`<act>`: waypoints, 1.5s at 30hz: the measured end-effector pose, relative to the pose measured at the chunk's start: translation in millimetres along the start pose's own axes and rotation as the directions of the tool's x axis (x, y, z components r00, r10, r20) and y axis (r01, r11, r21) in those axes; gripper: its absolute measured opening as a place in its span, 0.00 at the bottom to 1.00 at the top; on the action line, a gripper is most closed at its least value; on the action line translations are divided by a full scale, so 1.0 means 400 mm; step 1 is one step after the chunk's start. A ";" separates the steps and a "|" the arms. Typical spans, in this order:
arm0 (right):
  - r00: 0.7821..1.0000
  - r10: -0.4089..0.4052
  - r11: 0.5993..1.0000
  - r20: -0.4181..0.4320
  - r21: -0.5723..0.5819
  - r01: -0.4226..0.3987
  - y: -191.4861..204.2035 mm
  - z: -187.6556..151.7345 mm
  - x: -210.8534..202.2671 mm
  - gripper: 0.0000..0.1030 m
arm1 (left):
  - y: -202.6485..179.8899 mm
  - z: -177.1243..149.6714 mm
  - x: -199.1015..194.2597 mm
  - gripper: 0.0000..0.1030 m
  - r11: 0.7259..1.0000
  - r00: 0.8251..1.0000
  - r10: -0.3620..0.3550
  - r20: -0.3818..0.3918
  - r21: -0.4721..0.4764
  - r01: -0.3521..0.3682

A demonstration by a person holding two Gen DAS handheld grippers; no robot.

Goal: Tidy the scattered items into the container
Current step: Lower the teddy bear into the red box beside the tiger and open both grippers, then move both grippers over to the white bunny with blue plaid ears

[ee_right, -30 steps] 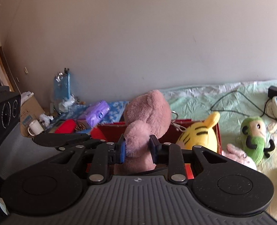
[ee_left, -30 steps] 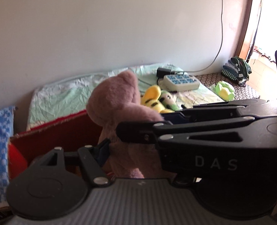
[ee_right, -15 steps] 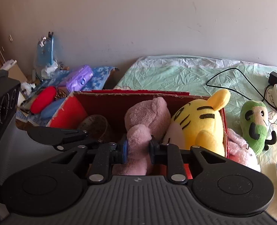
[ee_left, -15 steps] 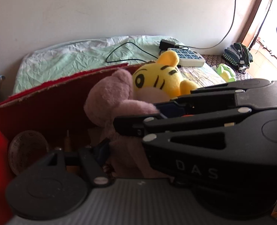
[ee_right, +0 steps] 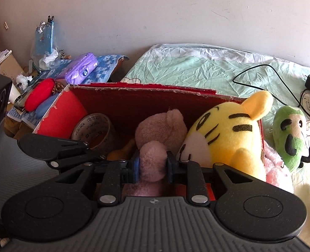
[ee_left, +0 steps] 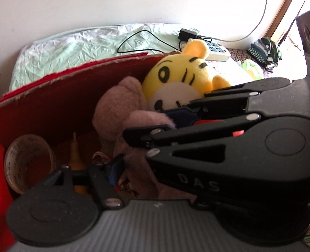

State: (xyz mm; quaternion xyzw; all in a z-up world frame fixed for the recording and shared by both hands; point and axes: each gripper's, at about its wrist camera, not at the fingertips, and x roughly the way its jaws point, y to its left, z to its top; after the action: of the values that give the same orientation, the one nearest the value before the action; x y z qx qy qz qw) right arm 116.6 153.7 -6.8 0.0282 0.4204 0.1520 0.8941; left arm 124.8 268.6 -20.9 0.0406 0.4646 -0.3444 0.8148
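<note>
A pink plush bear (ee_right: 161,126) sits low inside the red cardboard box (ee_right: 146,98), next to a yellow tiger plush (ee_right: 228,130). My right gripper (ee_right: 151,164) is shut on the bear's limb. In the left wrist view the bear (ee_left: 121,109) and the tiger (ee_left: 182,79) lie in the box (ee_left: 56,96). The right gripper crosses that view and hides the left gripper's right finger; only its left fingertip (ee_left: 115,168) shows, beside the bear's body.
A tape roll (ee_right: 94,130) and a yellow bottle (ee_left: 75,157) lie in the box. A green plush (ee_right: 289,132) and a pink plush (ee_right: 276,168) lie on the bed to the right. A power strip (ee_left: 211,50) with cable lies beyond. Clutter sits on the left.
Both grippers have lowered the pink bear from above the box down inside it beside the tiger. The right gripper's hold on it is unchanged.
</note>
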 end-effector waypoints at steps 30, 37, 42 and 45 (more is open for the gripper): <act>0.964 -0.046 0.967 0.260 0.255 -0.023 -0.054 -0.124 -0.239 0.30 | -0.079 -0.034 -0.132 0.79 0.999 0.988 0.009 0.153 0.037 -0.015; 0.952 -0.101 0.934 0.290 0.357 -0.010 -0.153 -0.170 -0.281 0.33 | -0.162 -0.016 -0.131 0.81 0.988 0.975 0.144 0.168 0.034 -0.152; 0.951 -0.096 0.930 0.295 0.368 -0.020 -0.216 -0.186 -0.296 0.35 | -0.217 0.008 -0.112 0.81 0.977 0.962 0.212 0.171 -0.006 -0.214; 0.957 -0.073 0.932 0.281 0.361 -0.035 -0.252 -0.197 -0.305 0.36 | -0.256 0.022 -0.107 0.81 0.972 0.955 0.234 0.184 -0.028 -0.233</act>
State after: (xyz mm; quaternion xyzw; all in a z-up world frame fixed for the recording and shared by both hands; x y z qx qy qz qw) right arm 8.5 15.6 15.0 0.2102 0.3061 0.0574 0.9267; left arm 55.7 210.0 43.7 0.0603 0.3796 -0.2466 0.8896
